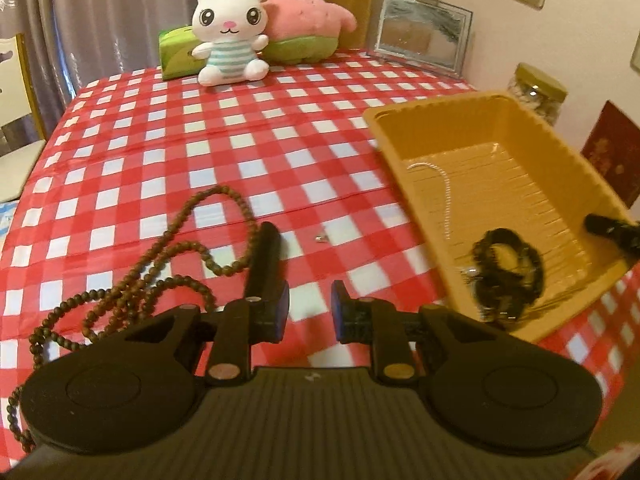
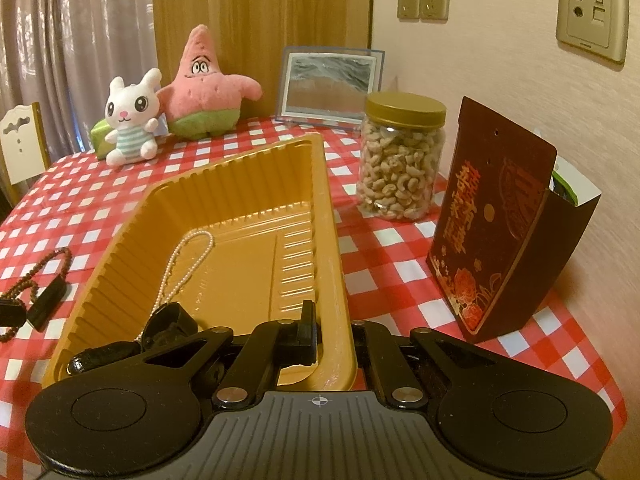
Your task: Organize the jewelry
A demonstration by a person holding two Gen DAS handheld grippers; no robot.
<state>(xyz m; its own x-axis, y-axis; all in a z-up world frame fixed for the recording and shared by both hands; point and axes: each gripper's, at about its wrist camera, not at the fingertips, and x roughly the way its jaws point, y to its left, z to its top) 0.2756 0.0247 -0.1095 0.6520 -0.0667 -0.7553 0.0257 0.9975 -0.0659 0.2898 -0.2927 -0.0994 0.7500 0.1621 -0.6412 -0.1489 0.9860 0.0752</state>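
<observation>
A gold plastic tray (image 1: 576,168) sits on the checkered table at the right; it also shows in the right wrist view (image 2: 120,248). In it lie a thin pearl chain (image 1: 446,196) (image 2: 180,264) and a dark bead bracelet (image 1: 508,268) (image 2: 170,326). A long brown bead necklace (image 1: 168,256) lies on the cloth left of the tray, under and beside my left gripper (image 1: 310,312), which is open and empty above the cloth. A tiny silver piece (image 1: 320,237) lies ahead of it. My right gripper (image 2: 334,340) is shut on the tray's near right rim.
Two plush toys (image 1: 230,32) (image 1: 308,12), a green box, and a picture frame (image 1: 420,32) stand at the table's far edge. A jar of cashews (image 2: 400,160) and a dark red gift bag (image 2: 492,248) stand right of the tray by the wall. A chair (image 2: 24,144) stands at the left.
</observation>
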